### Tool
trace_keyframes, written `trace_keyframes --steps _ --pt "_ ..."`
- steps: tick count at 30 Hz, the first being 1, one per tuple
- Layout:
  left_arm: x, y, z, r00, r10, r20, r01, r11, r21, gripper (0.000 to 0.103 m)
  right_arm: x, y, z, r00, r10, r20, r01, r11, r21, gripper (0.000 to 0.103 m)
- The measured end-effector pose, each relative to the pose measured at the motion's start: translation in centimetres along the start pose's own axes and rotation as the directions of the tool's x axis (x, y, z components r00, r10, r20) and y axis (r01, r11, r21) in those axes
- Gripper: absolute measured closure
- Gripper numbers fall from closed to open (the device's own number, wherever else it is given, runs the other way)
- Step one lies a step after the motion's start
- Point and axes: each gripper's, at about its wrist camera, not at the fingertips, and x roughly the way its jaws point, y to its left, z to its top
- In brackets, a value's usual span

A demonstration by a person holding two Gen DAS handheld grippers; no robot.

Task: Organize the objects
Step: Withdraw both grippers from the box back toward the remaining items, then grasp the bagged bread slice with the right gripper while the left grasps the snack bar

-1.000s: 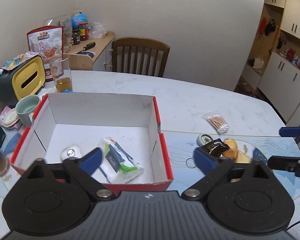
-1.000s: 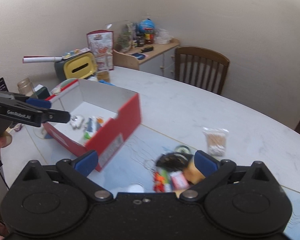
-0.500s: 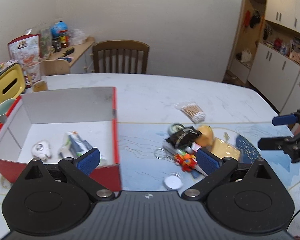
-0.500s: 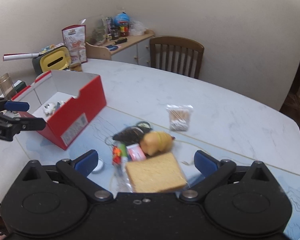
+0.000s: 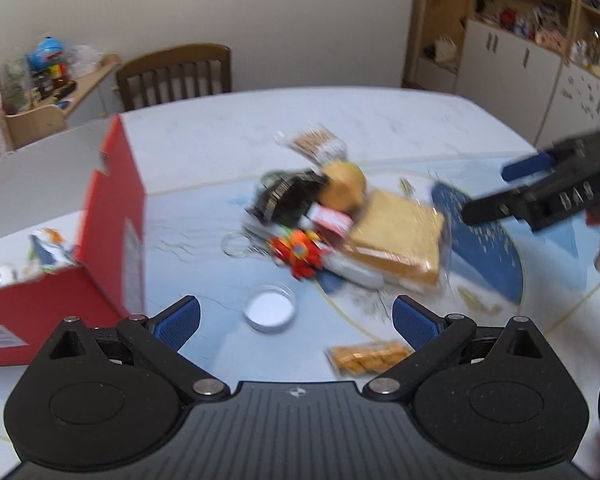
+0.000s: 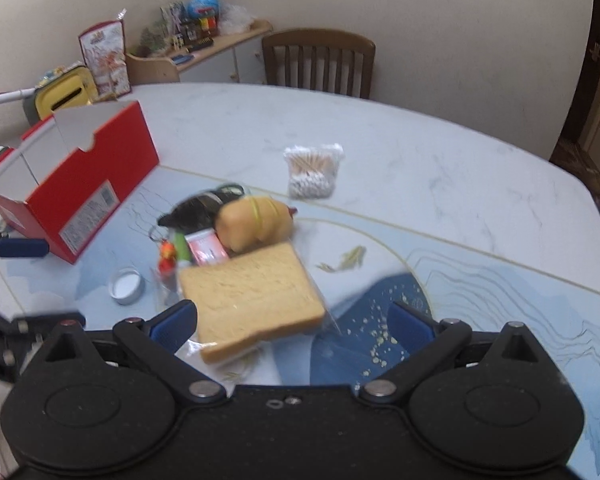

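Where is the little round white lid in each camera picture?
Left wrist view: the round white lid lies low in the middle, just ahead of the tongs.
Right wrist view: it lies at lower left, left of the bread slice.
Shared landmark: the red box.

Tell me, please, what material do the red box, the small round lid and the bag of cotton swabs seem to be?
The red box looks like cardboard: matte, thin folded walls, white inside, printed label. The small round lid seems metal or plastic, with a greyish rim; blur leaves it open. The bag of cotton swabs looks like thin clear plastic film, since the swabs show through.
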Motion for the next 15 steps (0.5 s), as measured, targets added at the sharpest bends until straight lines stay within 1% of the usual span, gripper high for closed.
trace_keyframes --steps 3,6,9,11,15 --pt "1.0 -1.0 -0.7 1.0 -0.018 -0.023 0.018 1.0 0.019 0.0 1.0 -0.2 0.0 1.0 -0.014 -0.015 0.014 1.0 0.002 0.002" --pt "1.8 -2.0 -1.4 0.999 -0.029 -0.044 0.031 0.998 0.046 0.0 1.6 -0.3 0.5 1.0 -0.005 -0.02 0.006 1.0 0.021 0.002" --pt "2.4 -2.7 -1.8 0.998 -0.034 -0.059 0.038 0.997 0.069 0.0 2.4 0.4 1.4 1.0 -0.004 -0.019 0.004 1.0 0.012 0.002" --pt "2.7 -2.9 -2.0 0.997 -0.033 -0.067 0.037 0.997 0.068 0.0 3.3 1.0 2.2 1.0 -0.009 -0.022 0.01 1.0 0.015 0.002" --pt "3.3 -3.4 -2.1 0.996 -0.038 -0.083 0.043 0.997 0.064 0.0 5.5 2.0 3.5 0.999 -0.022 -0.04 0.024 0.998 0.06 0.002"
